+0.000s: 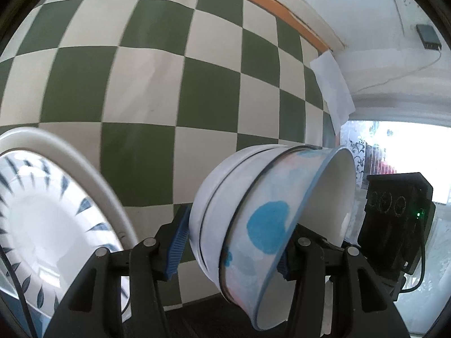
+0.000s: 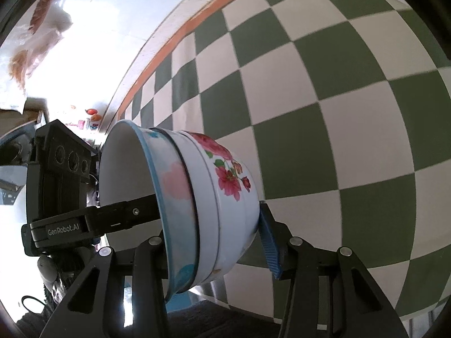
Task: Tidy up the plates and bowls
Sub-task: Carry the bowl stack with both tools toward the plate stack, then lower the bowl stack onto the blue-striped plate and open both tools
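A stack of nested bowls is held tilted on its side between both grippers. In the left wrist view the outer bowl [image 1: 270, 225] has blue and pink blotches and sits between my left gripper's [image 1: 229, 242] blue pads. In the right wrist view the same stack [image 2: 197, 202] shows a pink-flowered bowl [image 2: 234, 180] at its base; my right gripper [image 2: 214, 242] is shut on it, one finger inside the rim, one blue pad [image 2: 267, 248] outside. The left gripper's finger [image 2: 112, 217] reaches into the bowl's mouth. A white plate with dark blue leaf marks [image 1: 42, 219] stands at lower left.
A green and white checkered tile wall [image 1: 169, 70] with an orange border [image 1: 267, 0] fills the background. A white paper [image 1: 332, 84] hangs by a bright window. The other gripper's black body [image 1: 394, 219] is at right.
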{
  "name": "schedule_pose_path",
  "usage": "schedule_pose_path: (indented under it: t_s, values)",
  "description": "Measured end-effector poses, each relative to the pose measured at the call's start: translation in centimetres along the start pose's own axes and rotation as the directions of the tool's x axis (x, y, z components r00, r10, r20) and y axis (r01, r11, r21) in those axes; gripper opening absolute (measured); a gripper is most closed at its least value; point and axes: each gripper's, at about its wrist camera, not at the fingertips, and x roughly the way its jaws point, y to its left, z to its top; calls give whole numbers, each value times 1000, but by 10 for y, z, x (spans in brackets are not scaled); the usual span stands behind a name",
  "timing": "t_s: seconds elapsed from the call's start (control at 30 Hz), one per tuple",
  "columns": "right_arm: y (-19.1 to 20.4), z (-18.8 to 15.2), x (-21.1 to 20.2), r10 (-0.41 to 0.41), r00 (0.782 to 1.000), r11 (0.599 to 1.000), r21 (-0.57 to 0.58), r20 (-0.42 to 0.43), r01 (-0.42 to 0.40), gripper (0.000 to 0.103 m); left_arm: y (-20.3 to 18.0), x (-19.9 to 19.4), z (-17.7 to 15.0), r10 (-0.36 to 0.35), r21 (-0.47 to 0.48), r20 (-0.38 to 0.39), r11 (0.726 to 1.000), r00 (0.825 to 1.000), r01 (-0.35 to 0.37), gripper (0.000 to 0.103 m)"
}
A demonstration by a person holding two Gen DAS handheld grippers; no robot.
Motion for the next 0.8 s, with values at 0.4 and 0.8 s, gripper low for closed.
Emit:
schedule_pose_path:
  t_s: [0.4,0.8]
  values:
    - [60,-3,11,9,999,996,-86,-36,-12,48,40,-55,-14,-19,-69,74,997,997,24,49]
    - [136,-8,72,7,991,979,-199,-136,-35,48,114,-96,-35,-2,-185,146,982,989,29,49]
